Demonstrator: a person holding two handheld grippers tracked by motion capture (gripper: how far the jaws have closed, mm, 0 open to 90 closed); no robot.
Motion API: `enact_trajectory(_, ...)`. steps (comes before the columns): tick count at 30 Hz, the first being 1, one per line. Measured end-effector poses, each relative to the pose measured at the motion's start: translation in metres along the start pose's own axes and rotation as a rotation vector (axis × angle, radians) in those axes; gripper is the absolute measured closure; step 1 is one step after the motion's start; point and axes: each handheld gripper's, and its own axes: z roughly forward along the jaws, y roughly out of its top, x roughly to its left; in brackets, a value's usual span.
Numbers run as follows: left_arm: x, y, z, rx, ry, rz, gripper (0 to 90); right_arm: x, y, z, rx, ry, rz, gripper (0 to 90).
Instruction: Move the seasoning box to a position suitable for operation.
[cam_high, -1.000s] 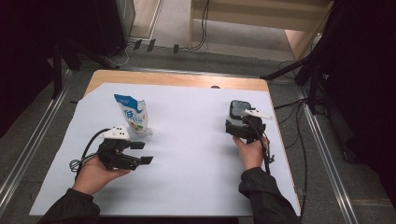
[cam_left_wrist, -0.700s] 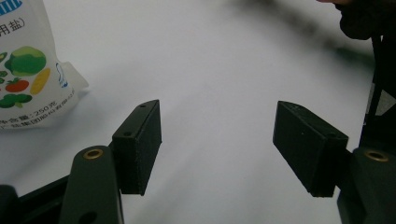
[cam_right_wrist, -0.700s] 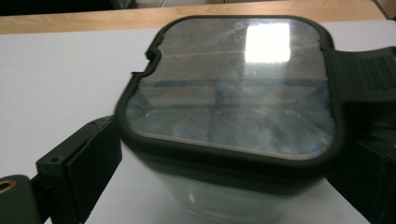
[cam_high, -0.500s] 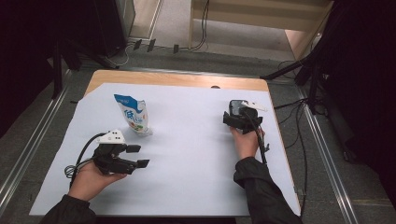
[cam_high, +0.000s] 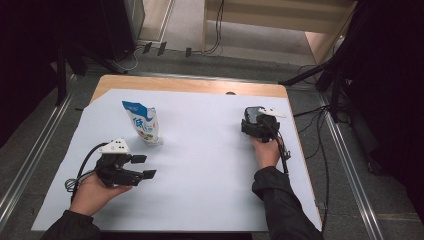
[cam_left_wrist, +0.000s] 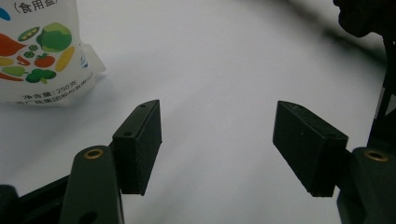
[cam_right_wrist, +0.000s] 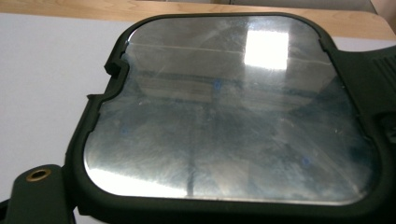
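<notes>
Kitchen scale (cam_right_wrist: 233, 121), a black-framed device with a scratched steel platform, lies on the white sheet (cam_high: 200, 165) well to the right of the standing salt pouch (cam_high: 142, 122), directly ahead of the right gripper (cam_high: 257, 125), whose jaw state cannot be told. The left gripper (cam_left_wrist: 217, 144), near the pouch, is spread wide with nothing between its pads. Risk: the scale's low, smooth frame may slide away if the jaws close unevenly.

White sheet (cam_high: 200, 170) over wooden table (cam_high: 190, 85) (far edge bare), floor cables (cam_high: 320, 145).
</notes>
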Motion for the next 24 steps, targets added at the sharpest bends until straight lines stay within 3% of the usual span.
enact_trajectory(3, 0.001, 0.000, 0.003, 0.018, 0.003, -0.012, 33.5, -0.002, -0.001, -0.002, -0.007, 0.008, -0.024, 15.3)
enact_trajectory(7, 0.000, 0.001, 0.007, 0.024, -0.004, -0.010, 33.5, -0.003, -0.001, -0.005, -0.006, 0.018, -0.021, 15.7)
enact_trajectory(11, -0.001, 0.001, 0.008, 0.025, -0.009, -0.006, 32.8, -0.003, -0.001, -0.007, 0.008, 0.029, -0.066, 15.8)
enact_trajectory(20, 0.001, 0.008, 0.012, 0.019, -0.008, -0.017, 32.7, -0.006, 0.002, -0.023, -0.005, 0.053, -0.042, 15.8)
enact_trajectory(24, 0.002, 0.014, 0.016, 0.022, -0.026, -0.021, 32.5, -0.006, 0.001, -0.029, 0.016, 0.077, -0.023, 15.8)
